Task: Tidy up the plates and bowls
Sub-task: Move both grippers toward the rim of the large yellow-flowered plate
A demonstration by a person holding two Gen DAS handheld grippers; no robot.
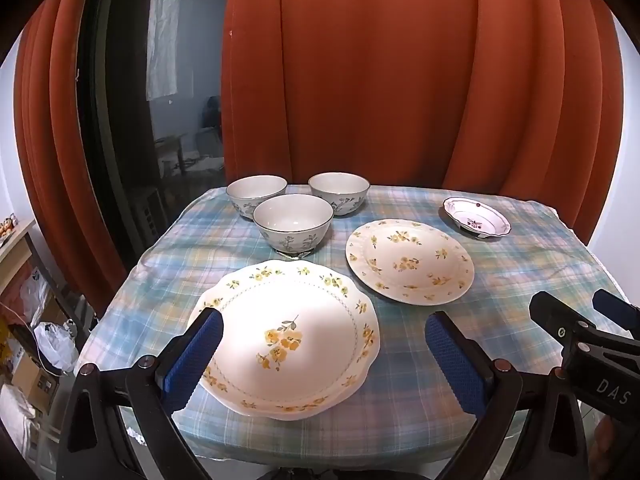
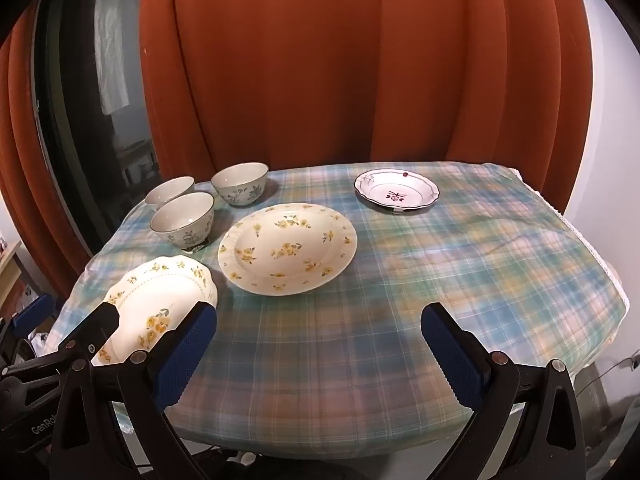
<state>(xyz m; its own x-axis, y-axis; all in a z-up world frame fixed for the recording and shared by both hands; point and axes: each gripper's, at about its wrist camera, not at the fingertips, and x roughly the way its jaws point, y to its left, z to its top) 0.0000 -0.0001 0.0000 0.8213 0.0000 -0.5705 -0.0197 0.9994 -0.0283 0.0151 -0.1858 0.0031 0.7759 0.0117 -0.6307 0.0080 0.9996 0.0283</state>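
A large scalloped plate with yellow flowers [image 1: 286, 336] lies at the table's near left; it also shows in the right wrist view [image 2: 160, 308]. A round yellow-flowered plate [image 1: 409, 261] [image 2: 287, 247] lies mid-table. A small plate with a dark red motif [image 1: 477, 217] [image 2: 396, 191] sits far right. Three grey-blue floral bowls [image 1: 293, 221] [image 2: 183, 218] stand at the far left. My left gripper [image 1: 322, 354] is open, its jaws either side of the scalloped plate's near part, above it. My right gripper [image 2: 318, 354] is open and empty over bare cloth.
The table wears a blue-green plaid cloth [image 2: 460, 272]. Orange curtains [image 1: 380, 72] hang behind it, with a dark window [image 1: 120, 120] at left. Shelves and bags [image 1: 44, 336] stand on the floor at left. The right gripper's body [image 1: 588, 340] shows in the left wrist view.
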